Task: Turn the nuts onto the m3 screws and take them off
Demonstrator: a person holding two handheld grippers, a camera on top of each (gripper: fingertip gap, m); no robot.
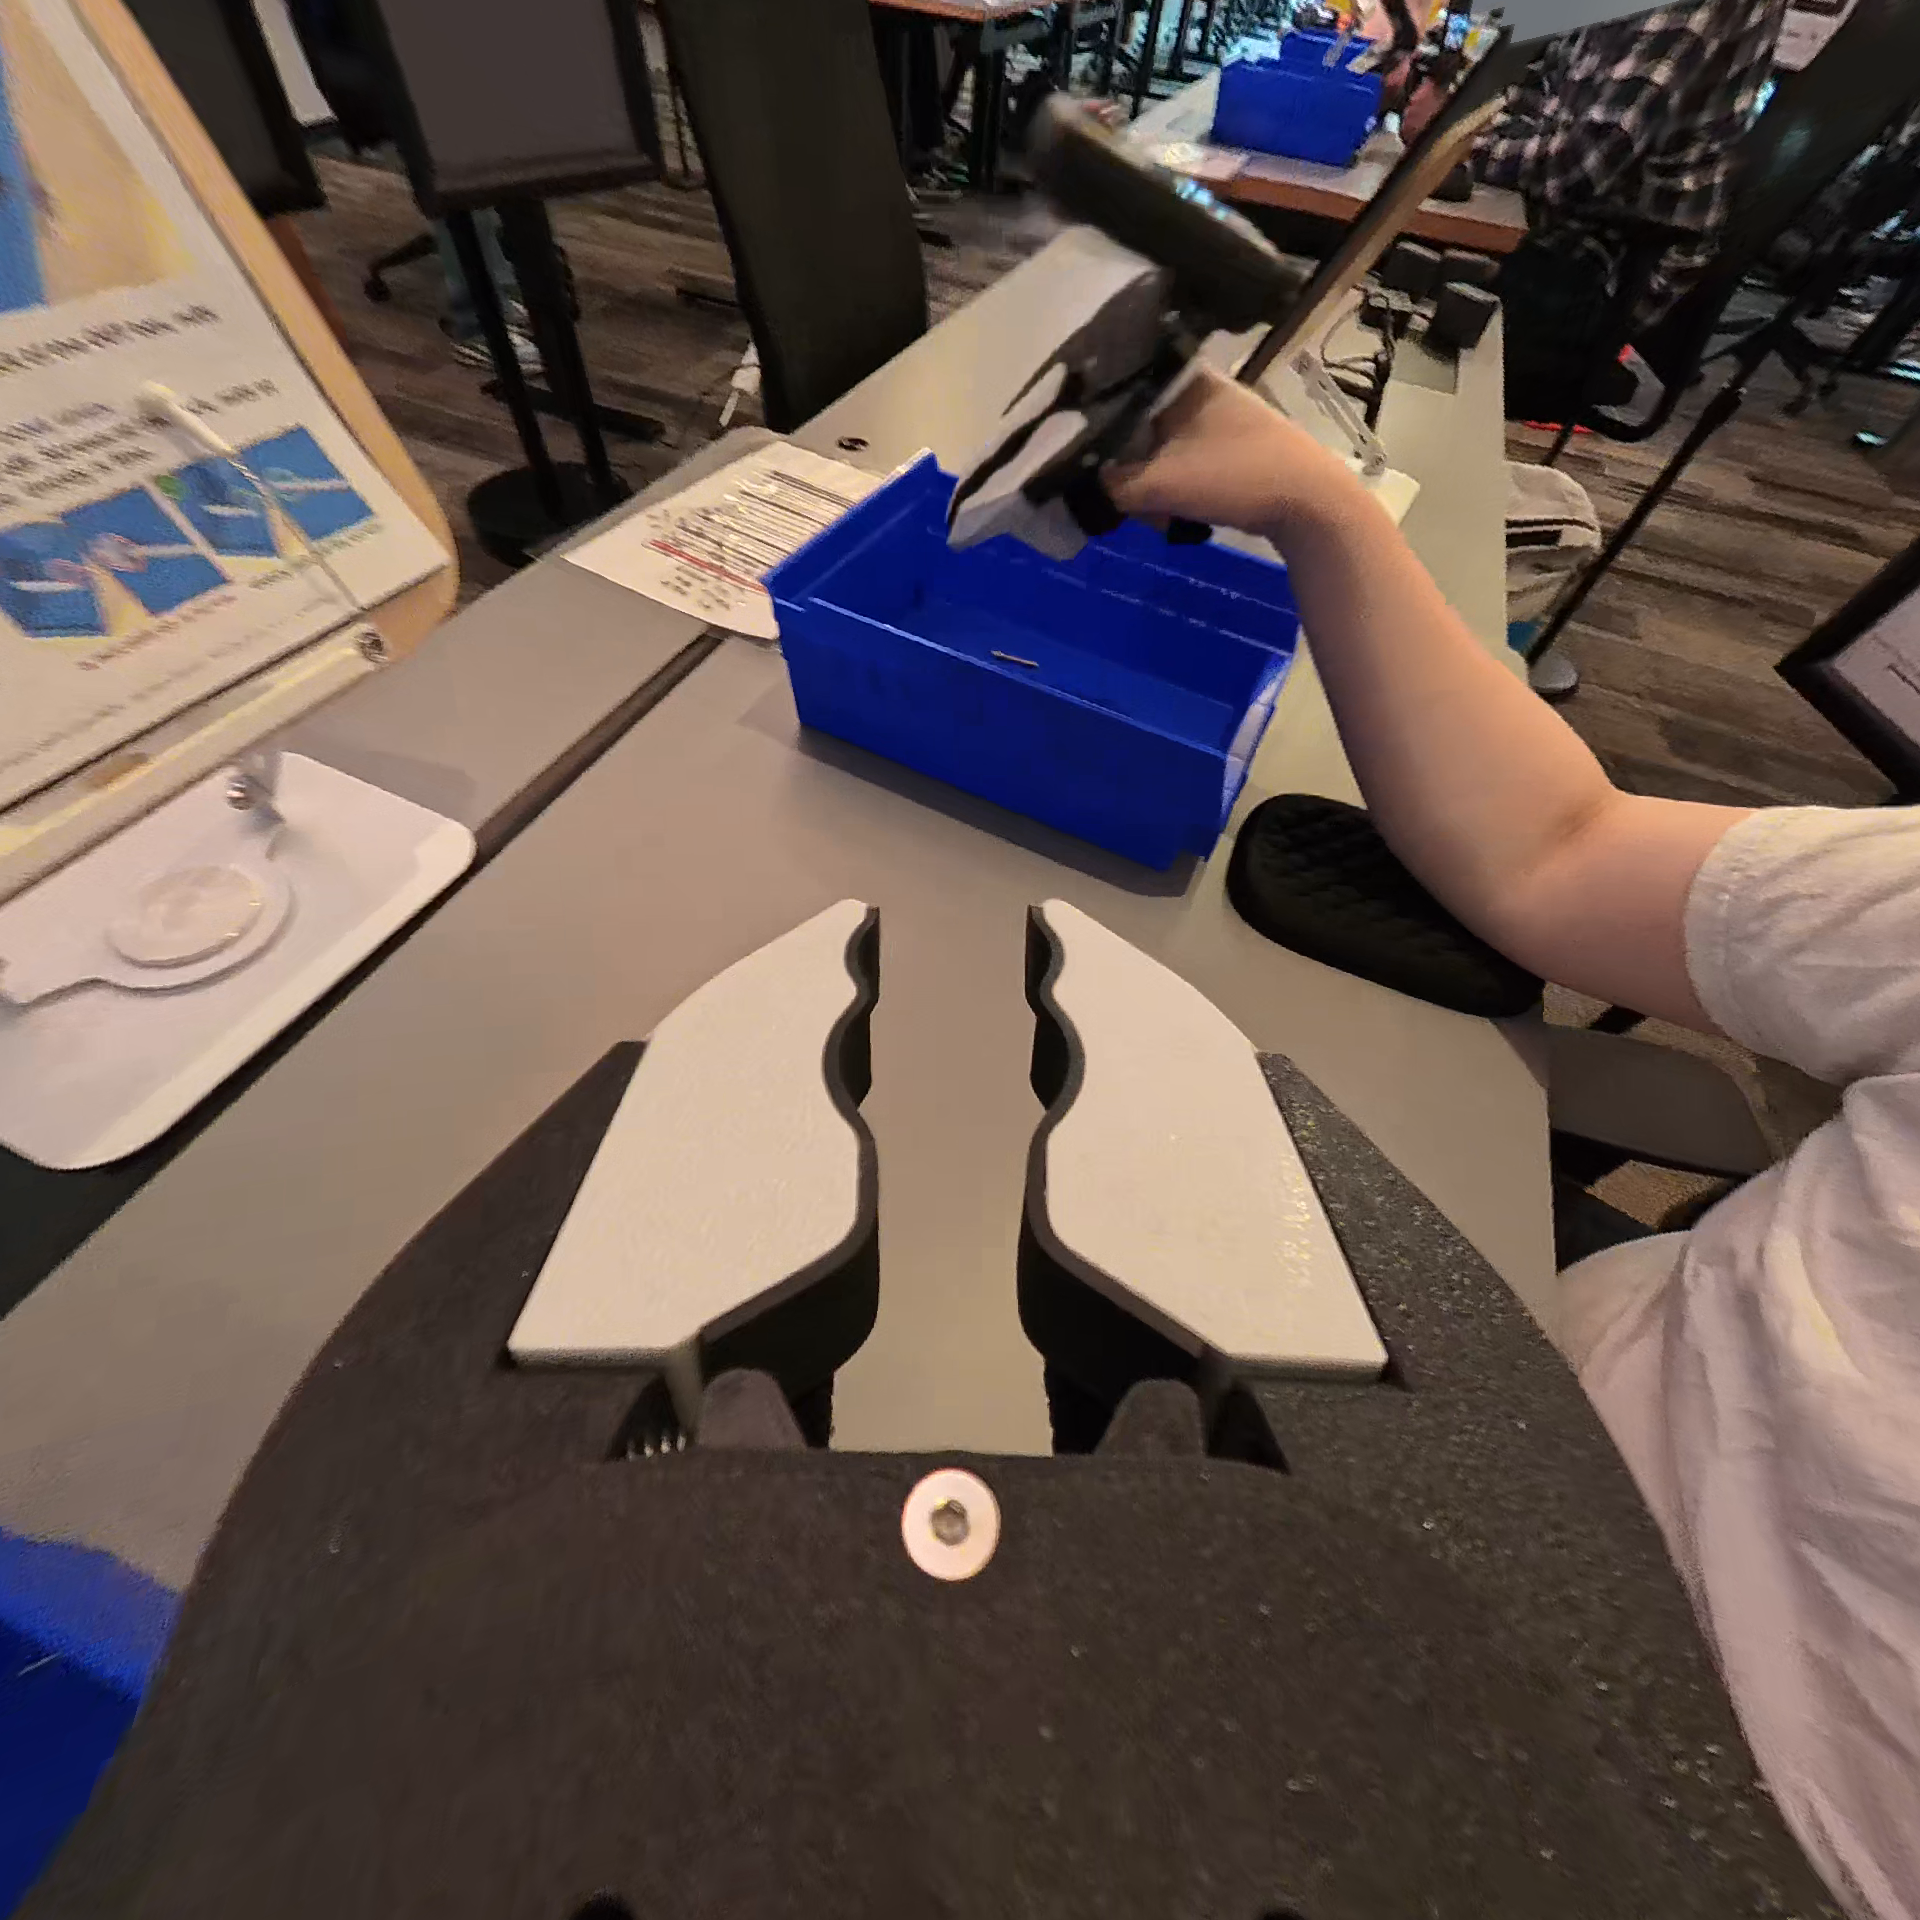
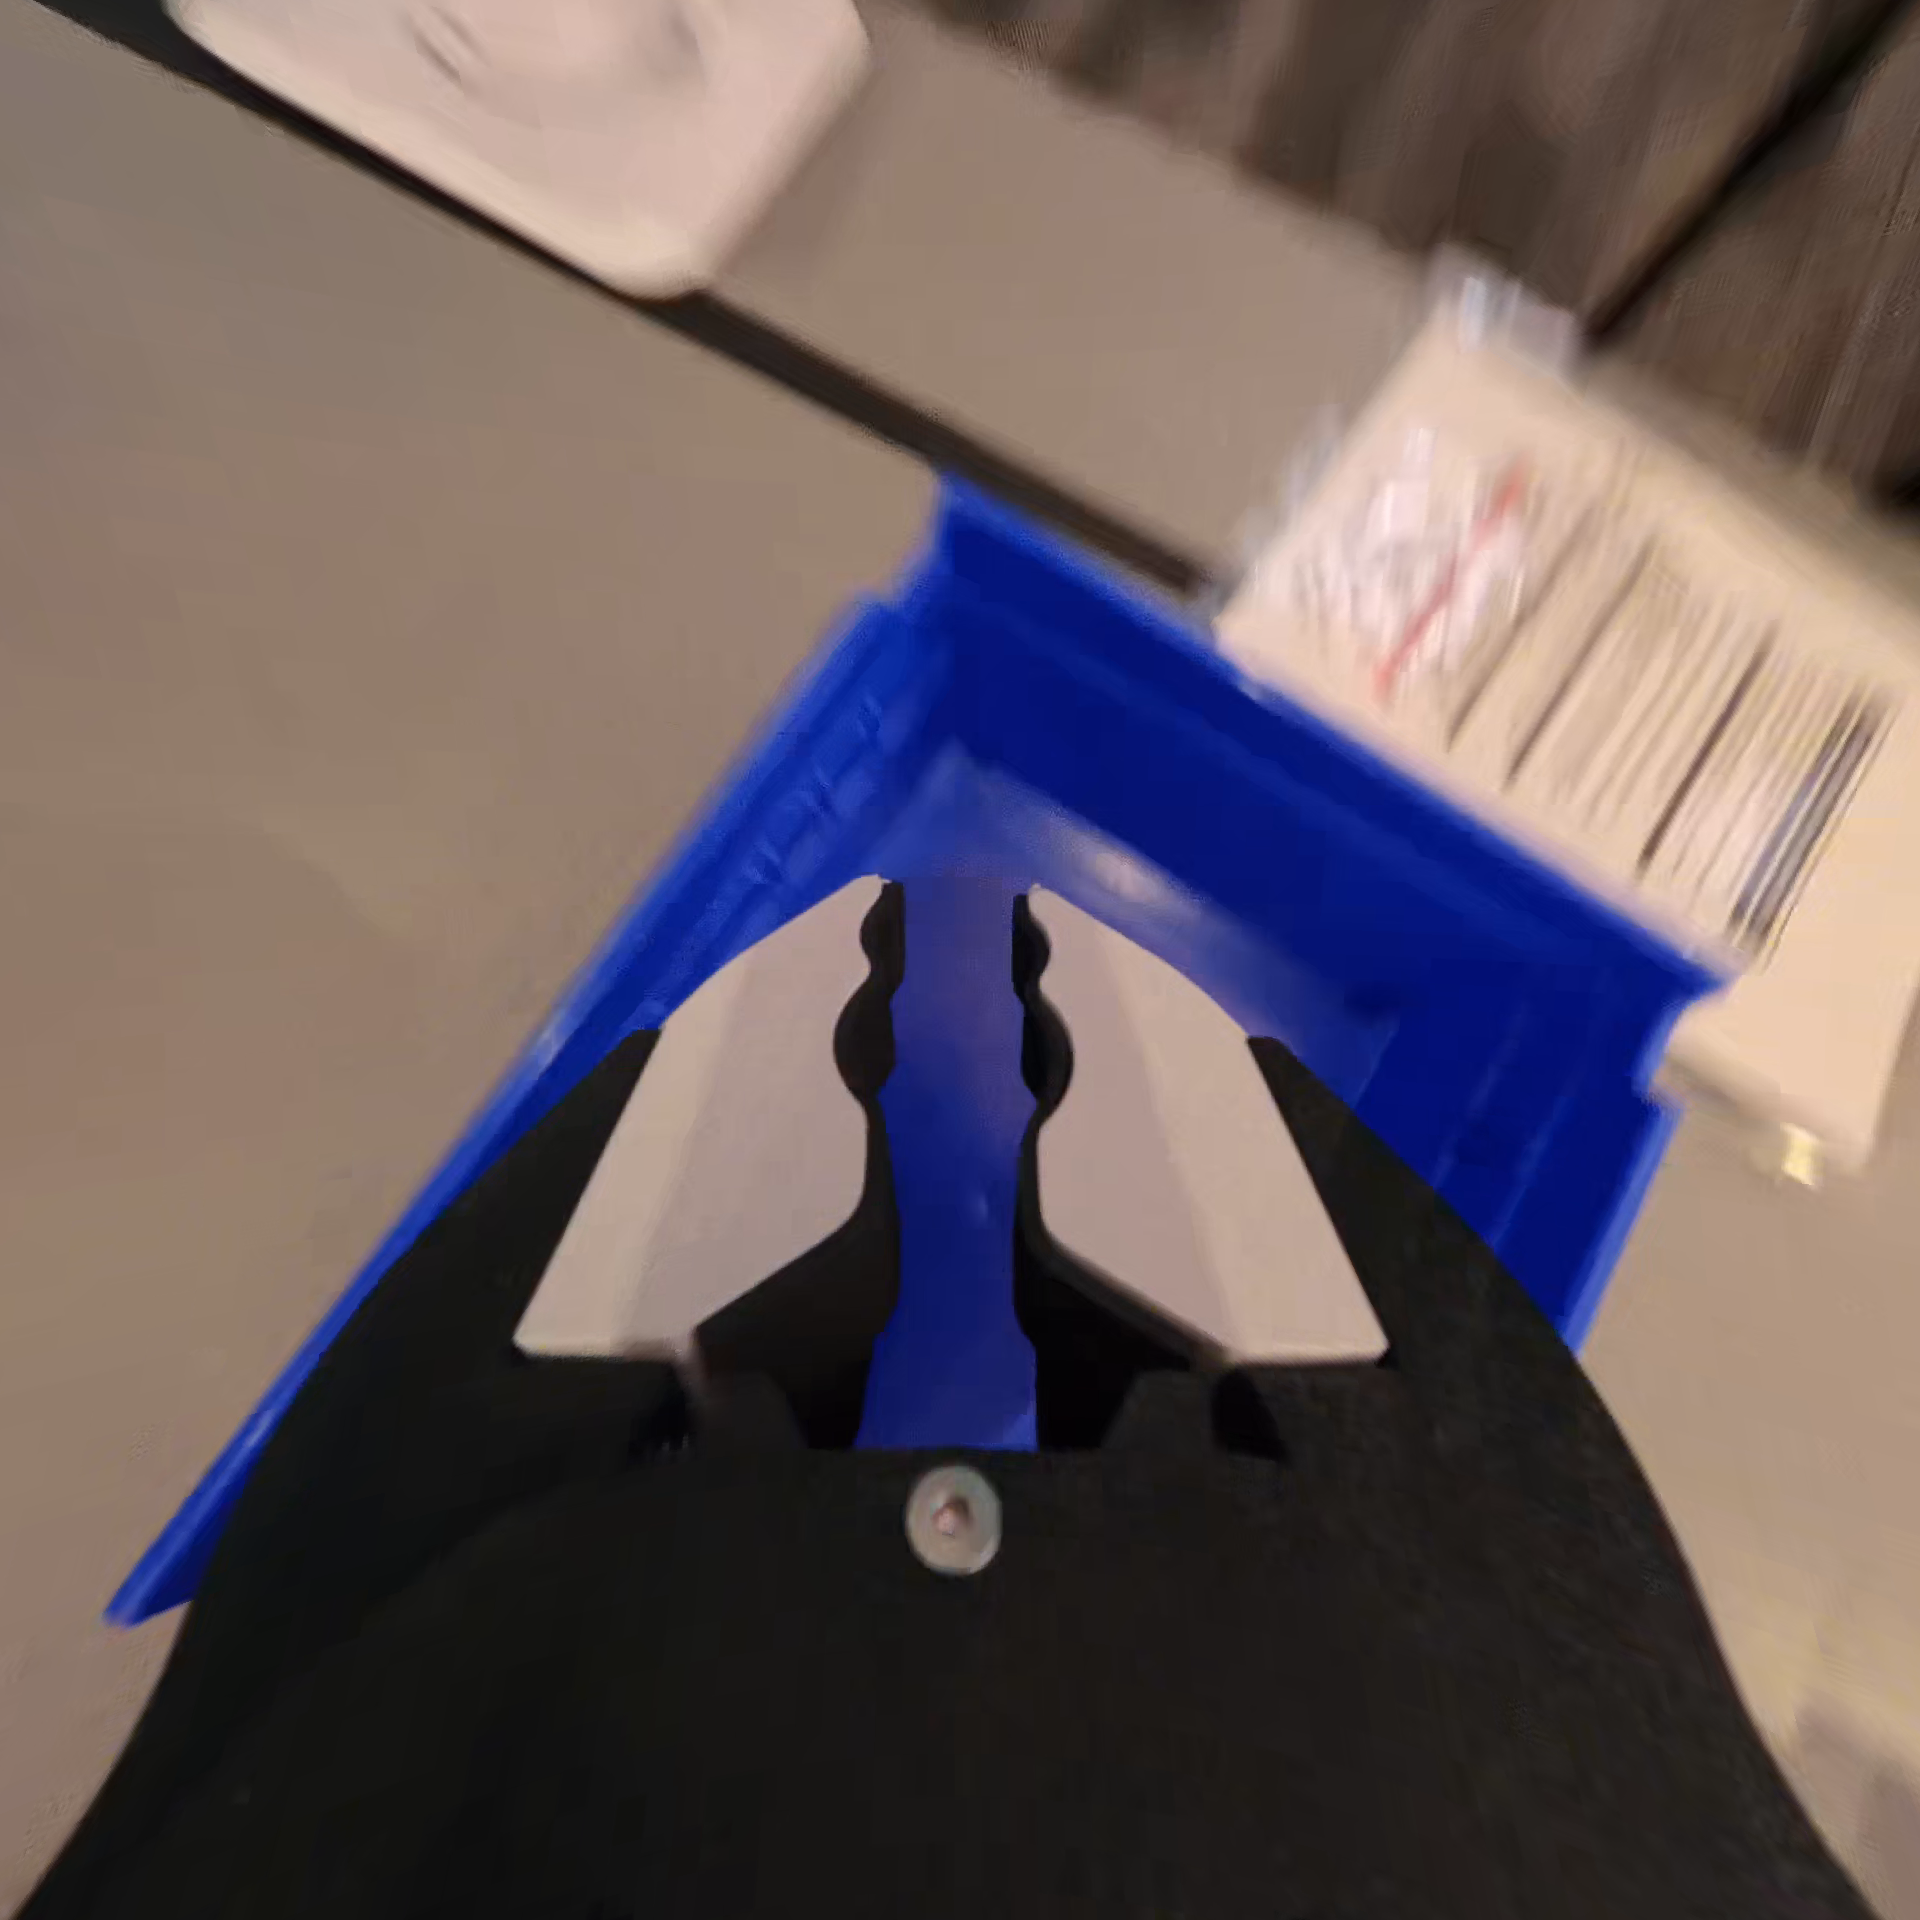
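Judging by what lies before me, almost nothing of the task is done yet. My right gripper [image 2: 951, 888] hangs tilted over the blue bin [image 1: 997, 727], its tips pointing down into a far corner of it, jaws parted by a narrow gap with nothing between them. That view is smeared with motion, so I can make out no hardware in the corner it looks into.

My left gripper [image 1: 951, 914] waits nearer to me above the grey tabletop [image 1: 623, 935], short of the bin, jaws likewise apart and empty.

On the bin's floor I see a single thin dark piece, which I take for an m3 screw [image 1: 1015, 660], lying flat near the middle. Whether a nut sits on it I cannot tell; it is too small. I see no loose nuts anywhere.

So picking up the screw, finding a nut, threading it on and backing it off all appear to be left. A printed sheet [image 1: 727, 530] lies just behind the bin, and a black pad [image 1: 1351, 904] rests beside it under my right arm.
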